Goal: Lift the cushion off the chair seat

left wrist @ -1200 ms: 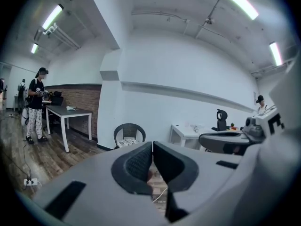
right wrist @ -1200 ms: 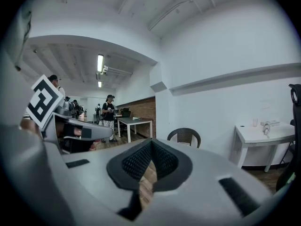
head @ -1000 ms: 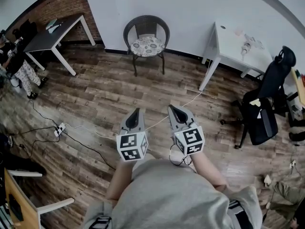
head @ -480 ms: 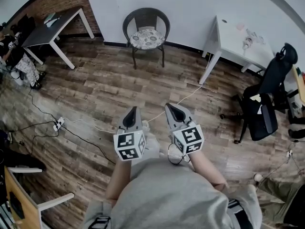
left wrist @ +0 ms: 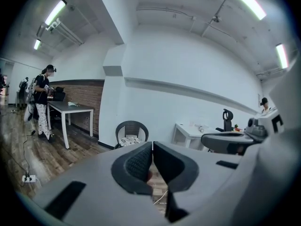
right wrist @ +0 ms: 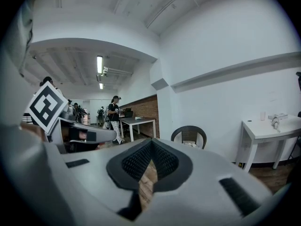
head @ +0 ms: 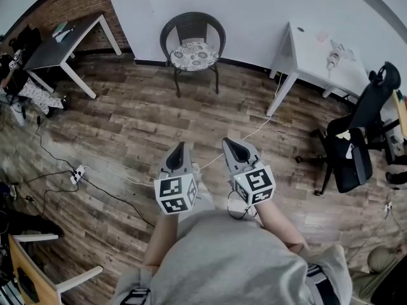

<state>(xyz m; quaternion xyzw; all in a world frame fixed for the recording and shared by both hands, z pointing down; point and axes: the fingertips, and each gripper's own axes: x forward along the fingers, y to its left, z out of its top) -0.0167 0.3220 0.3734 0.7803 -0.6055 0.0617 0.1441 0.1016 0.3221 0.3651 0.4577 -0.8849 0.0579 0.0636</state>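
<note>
A dark wicker chair stands against the white wall at the far side of the room. On its seat lies a round, pale patterned cushion. My left gripper and right gripper are held side by side close to my body, both shut and empty, pointing towards the chair from well across the floor. In the left gripper view the chair with the cushion shows small above the closed jaws. The right gripper view has the chair beyond its jaws too.
A white table stands right of the chair and a grey table to its left. A black office chair is at the right. A power strip and cables lie on the wooden floor. A person stands far left.
The two grippers stay shut and side by side before my body. The whole view has shifted slightly over the floor, and the person at the far left has moved a little.
</note>
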